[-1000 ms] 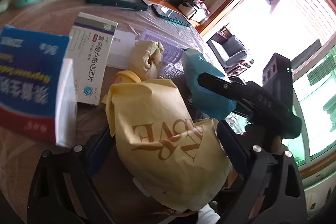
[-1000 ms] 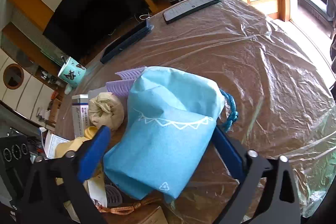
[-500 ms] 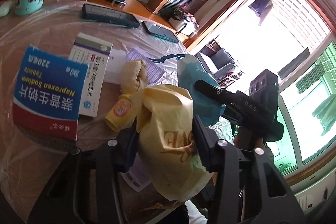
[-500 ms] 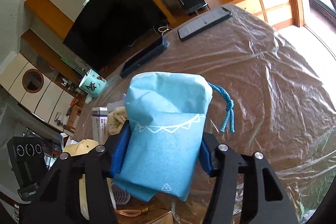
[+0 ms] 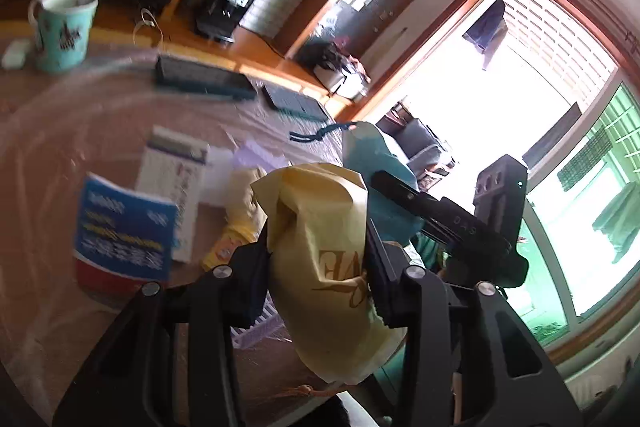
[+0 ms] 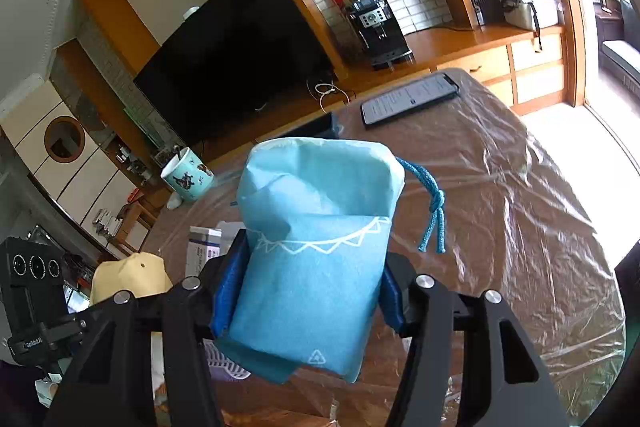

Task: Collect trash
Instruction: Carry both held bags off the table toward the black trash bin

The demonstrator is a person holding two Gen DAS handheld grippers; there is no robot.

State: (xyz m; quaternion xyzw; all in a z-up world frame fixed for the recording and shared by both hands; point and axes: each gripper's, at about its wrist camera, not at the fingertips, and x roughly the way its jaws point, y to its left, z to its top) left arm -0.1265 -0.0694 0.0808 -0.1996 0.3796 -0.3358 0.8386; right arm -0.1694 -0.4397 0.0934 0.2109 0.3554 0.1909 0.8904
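In the left wrist view a yellow paper bag (image 5: 320,247) with brown lettering stands upright between the black fingers of my left gripper (image 5: 318,267). The jaws are closing and both pads press into the bag, which hangs above the table. Behind it shows the light blue drawstring bag (image 5: 376,163). In the right wrist view that blue bag (image 6: 316,267), with a white zigzag line and a blue cord, is squeezed between the blue pads of my right gripper (image 6: 310,291). It is held off the table. The yellow bag (image 6: 132,275) shows at the lower left.
The round table (image 6: 520,227) is covered in clear film. On it lie a blue medicine box (image 5: 124,231), a white box (image 5: 172,179), a crumpled beige wad (image 5: 244,183), a purple comb (image 5: 256,323), a teal mug (image 5: 64,27), a dark remote (image 5: 204,79) and a phone (image 6: 408,99).
Both grippers went from wide around their bags to closed on them. Both bags have risen off the table, and the table's objects sit lower and farther in each view.
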